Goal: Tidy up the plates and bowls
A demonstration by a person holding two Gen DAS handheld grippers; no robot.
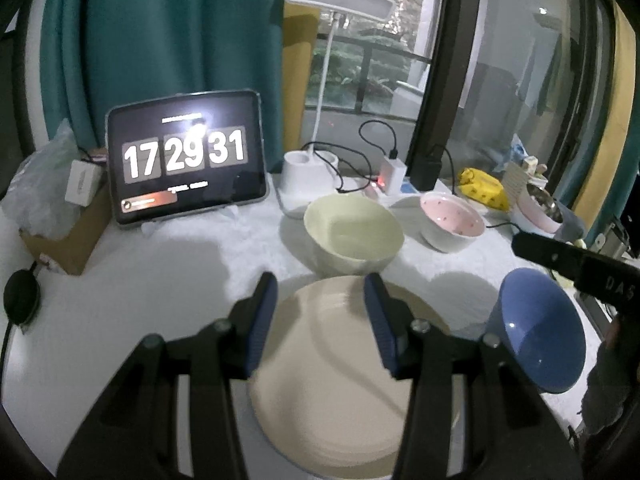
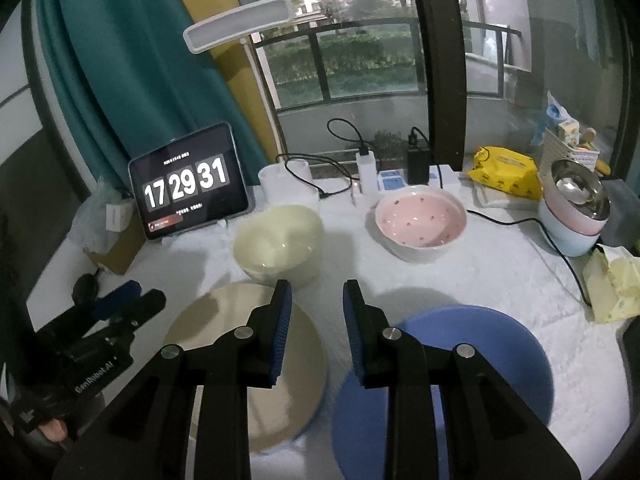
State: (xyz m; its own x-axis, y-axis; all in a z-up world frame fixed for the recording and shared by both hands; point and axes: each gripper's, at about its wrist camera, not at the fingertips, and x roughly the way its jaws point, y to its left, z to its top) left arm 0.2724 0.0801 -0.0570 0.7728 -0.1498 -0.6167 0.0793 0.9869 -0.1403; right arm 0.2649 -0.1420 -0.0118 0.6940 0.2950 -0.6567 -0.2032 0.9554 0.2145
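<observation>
Left wrist view: the left gripper [image 1: 320,296] hovers with jaws wide and empty over the round beige ceramic plate [image 1: 328,384], which lies directly below and between its fingers. A good pickup likely means dropping to the rim and pinching its edge squarely.

Right wrist view: the right gripper [image 2: 316,300], moderately open and holding nothing, hangs between that plate [image 2: 224,320] on its left and the blue shallow bowl [image 2: 488,352] below-right.
</observation>
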